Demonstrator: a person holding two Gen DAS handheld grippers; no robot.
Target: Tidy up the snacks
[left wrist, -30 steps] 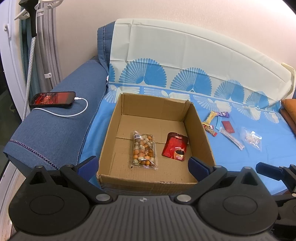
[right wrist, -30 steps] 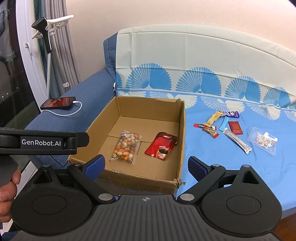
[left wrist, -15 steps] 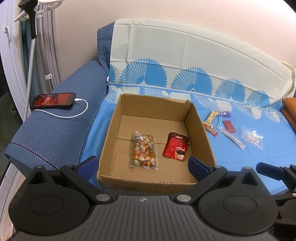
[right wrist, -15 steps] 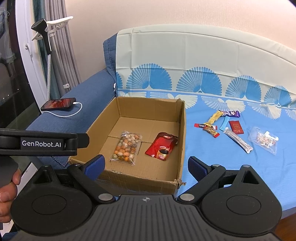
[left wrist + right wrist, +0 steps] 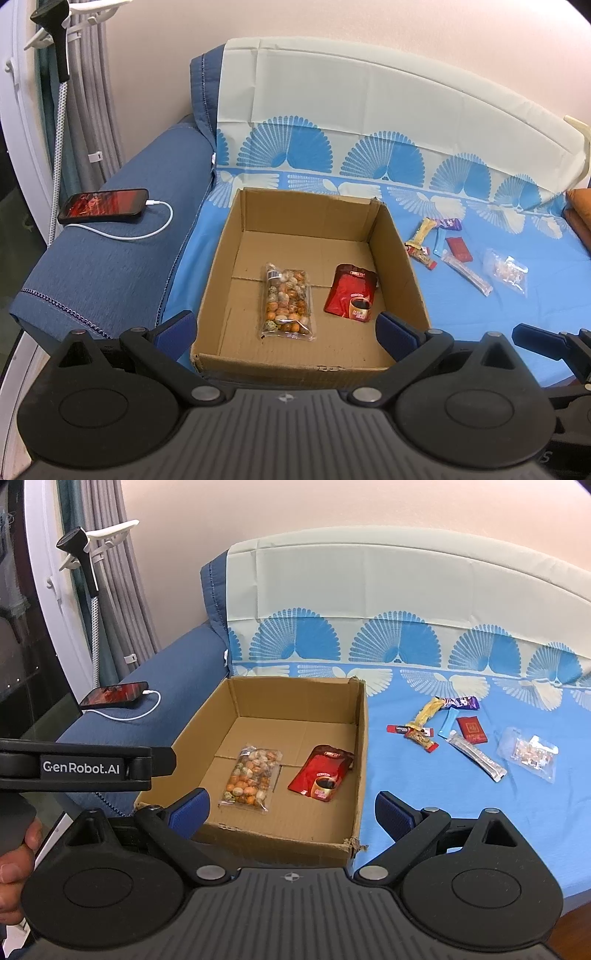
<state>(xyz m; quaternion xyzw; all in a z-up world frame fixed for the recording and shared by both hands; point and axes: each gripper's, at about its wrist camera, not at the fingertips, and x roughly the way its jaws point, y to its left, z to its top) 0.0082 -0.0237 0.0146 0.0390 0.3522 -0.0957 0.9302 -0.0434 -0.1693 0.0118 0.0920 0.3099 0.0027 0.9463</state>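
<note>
The box [image 5: 399, 258] ahead of both grippers holds a nut bag [image 5: 286, 301] and red pouch [image 5: 351, 291]. The left gripper [image 5: 286, 332] and right gripper [image 5: 291, 810] gape empty. Nothing has moved since the earlier frames.

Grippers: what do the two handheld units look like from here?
Both are matte black. The right gripper has ribbed housing, two round discs, silver pivot screws and blue-padded fingers. The left gripper matches; its side reads "GenRobot.AI" in white. No cables or sleeves visible.

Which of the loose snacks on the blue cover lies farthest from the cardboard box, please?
The clear bag of small candies, farthest right, beyond the silver stick.
</note>
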